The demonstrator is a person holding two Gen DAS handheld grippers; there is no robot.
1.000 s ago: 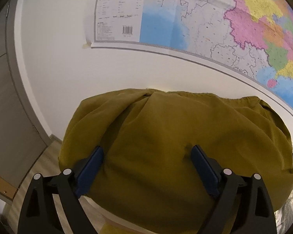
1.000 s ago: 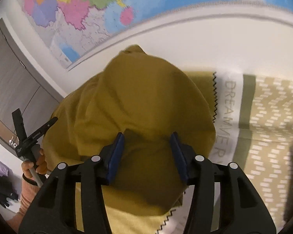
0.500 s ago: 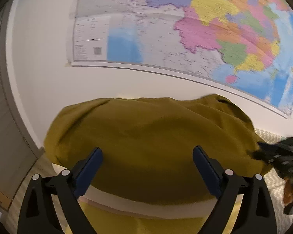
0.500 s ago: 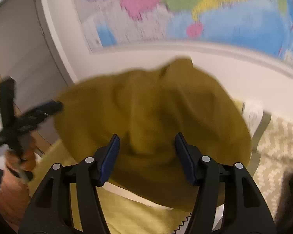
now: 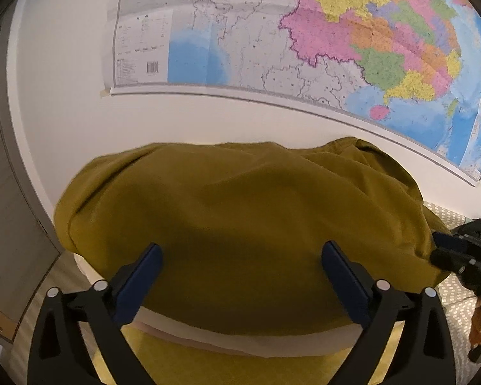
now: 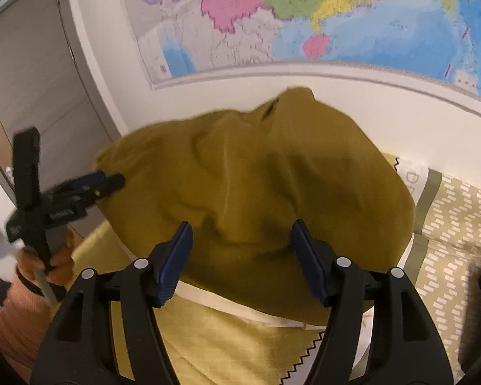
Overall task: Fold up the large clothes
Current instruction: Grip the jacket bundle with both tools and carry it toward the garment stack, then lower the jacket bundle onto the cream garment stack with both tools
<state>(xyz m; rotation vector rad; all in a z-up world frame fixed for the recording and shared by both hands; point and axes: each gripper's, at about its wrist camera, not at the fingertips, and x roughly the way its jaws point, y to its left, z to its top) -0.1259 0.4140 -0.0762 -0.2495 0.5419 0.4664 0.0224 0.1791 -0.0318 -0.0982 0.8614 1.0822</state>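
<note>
An olive-mustard garment (image 5: 247, 224) lies in a rounded heap on a white pillow on the bed; it also shows in the right wrist view (image 6: 259, 192). My left gripper (image 5: 240, 276) is open, its blue pads spread wide just in front of the heap, holding nothing. My right gripper (image 6: 242, 256) is open with nothing between its pads, close to the heap's near side. The left gripper shows at the left in the right wrist view (image 6: 80, 189), the right gripper at the right edge of the left wrist view (image 5: 461, 256).
A white pillow edge (image 5: 247, 340) sticks out under the garment, on a yellow sheet (image 6: 227, 346). A patterned beige bedcover (image 6: 458, 224) lies to the right. A large colourful wall map (image 5: 304, 38) hangs behind. A grey door (image 6: 32, 80) stands to the left.
Both grippers have drawn back from the garment, and the right one's jaws have opened wider. The heap has settled lower and wider on the pillow. Both views have swung toward the map.
</note>
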